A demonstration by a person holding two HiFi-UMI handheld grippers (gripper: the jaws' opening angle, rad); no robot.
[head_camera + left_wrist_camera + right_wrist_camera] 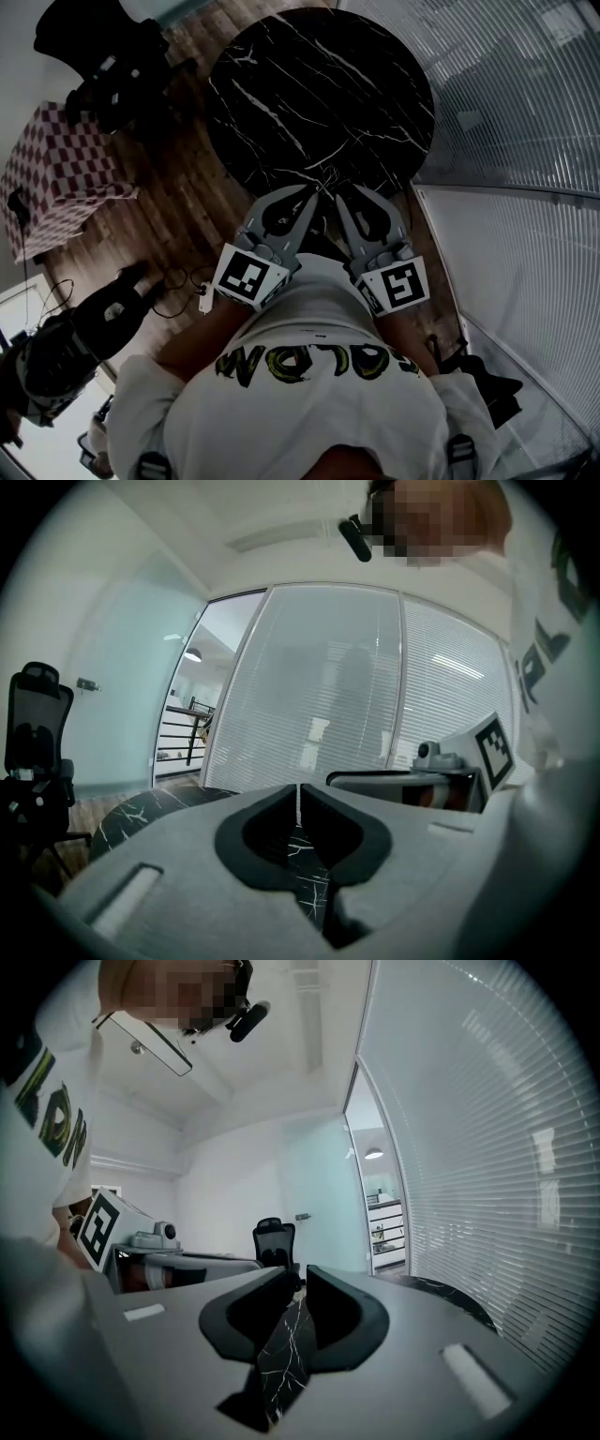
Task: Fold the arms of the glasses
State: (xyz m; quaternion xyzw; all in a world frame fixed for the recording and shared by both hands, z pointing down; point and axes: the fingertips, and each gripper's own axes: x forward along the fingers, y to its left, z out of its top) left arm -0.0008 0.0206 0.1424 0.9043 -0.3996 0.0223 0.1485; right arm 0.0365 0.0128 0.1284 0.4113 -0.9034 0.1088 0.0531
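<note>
A round black marble table [319, 84] lies ahead of me. I hold both grippers side by side over its near edge, tips converging. The left gripper [315, 191] [298, 791] has its jaws drawn together to a hairline slit, with nothing between them. The right gripper [338, 191] [298, 1277] has its jaws a little apart, and only the marble shows through the gap. I cannot make out the glasses with certainty in any view; thin pale lines near the tips may be marble veins. Each gripper view shows the other gripper's marker cube [495, 747] [97, 1224] alongside.
A pink checkered box [66, 178] stands on the wood floor at the left, with a black office chair [103, 56] [274, 1239] behind it. Cables [178, 281] and dark equipment [103, 319] lie at lower left. A glass wall with blinds [525, 112] runs along the right.
</note>
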